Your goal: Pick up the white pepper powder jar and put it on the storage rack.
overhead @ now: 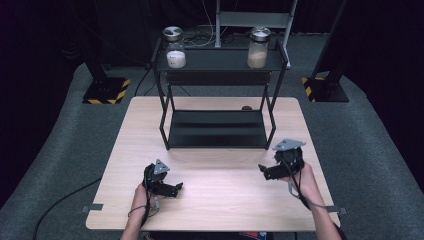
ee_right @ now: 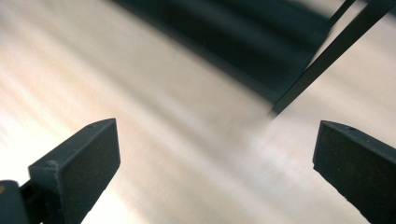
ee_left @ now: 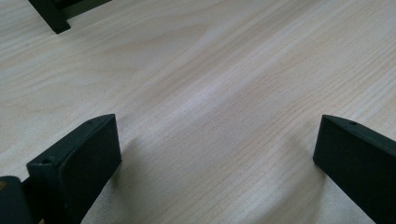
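Note:
A black two-tier metal shelf [overhead: 217, 129] stands at the back middle of the wooden table [overhead: 215, 200]. On its top tier sit two glass jars with metal lids: one with white contents [overhead: 175, 47] at the left, one with beige contents [overhead: 258, 47] at the right. My left gripper [overhead: 176, 189] rests low over the table's front left, open, nothing between its jaws [ee_left: 215, 154]. My right gripper [overhead: 263, 171] hovers at the front right, open and empty [ee_right: 215, 154]; its view is motion-blurred and shows the shelf's leg [ee_right: 327, 56].
The shelf's lower tier [overhead: 216, 135] is bare. A corner of the shelf's foot [ee_left: 51, 16] shows at the top left of the left gripper view. Black stands with yellow-striped bases [overhead: 106, 91] sit on the grey floor behind the table.

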`<move>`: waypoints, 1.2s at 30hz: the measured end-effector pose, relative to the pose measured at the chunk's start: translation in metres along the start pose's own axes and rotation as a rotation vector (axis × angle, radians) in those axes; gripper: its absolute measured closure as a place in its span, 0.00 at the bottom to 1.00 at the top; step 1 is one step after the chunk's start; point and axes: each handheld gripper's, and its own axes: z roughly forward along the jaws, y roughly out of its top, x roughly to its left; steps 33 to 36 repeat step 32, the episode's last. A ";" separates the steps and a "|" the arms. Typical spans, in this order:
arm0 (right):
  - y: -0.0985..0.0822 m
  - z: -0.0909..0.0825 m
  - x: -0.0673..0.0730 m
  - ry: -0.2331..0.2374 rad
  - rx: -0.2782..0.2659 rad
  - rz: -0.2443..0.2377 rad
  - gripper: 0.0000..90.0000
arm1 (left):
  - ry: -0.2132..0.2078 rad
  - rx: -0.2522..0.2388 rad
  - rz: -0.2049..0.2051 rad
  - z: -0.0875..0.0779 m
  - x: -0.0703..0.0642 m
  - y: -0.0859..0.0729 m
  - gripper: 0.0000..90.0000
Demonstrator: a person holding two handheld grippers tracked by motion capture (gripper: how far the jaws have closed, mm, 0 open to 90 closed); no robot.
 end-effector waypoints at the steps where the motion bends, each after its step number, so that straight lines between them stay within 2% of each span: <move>1: -0.010 0.006 0.005 -0.003 0.001 0.015 0.00 | 0.000 0.000 0.000 0.000 0.000 0.000 0.00; 4: -0.032 0.025 0.012 0.024 0.019 0.037 0.00 | 0.000 0.000 0.000 0.000 0.000 0.000 0.00; 8: -0.045 0.047 0.027 -0.005 0.087 0.027 0.00 | 0.000 0.000 0.000 0.000 0.000 0.000 0.00; 9: -0.049 0.050 0.028 -0.004 0.086 0.034 0.00 | 0.000 0.000 0.000 0.000 0.000 0.000 0.00; 13: -0.068 0.053 0.024 0.035 0.021 0.082 0.00 | 0.000 0.000 0.000 0.000 0.000 0.000 0.00; 17: -0.074 0.052 0.025 0.040 -0.002 0.079 0.00 | 0.000 0.000 0.000 0.000 0.000 0.000 0.00; 24: -0.074 0.053 0.022 0.061 0.001 0.066 0.00 | 0.000 -0.001 -0.001 0.000 0.000 0.000 0.00; 32: -0.076 0.053 0.012 0.095 -0.011 0.102 0.00 | 0.002 -0.001 -0.002 0.000 -0.001 0.000 0.00; 36: -0.076 0.053 0.012 0.095 -0.011 0.102 0.00 | 0.002 -0.001 -0.002 0.000 -0.001 0.000 0.00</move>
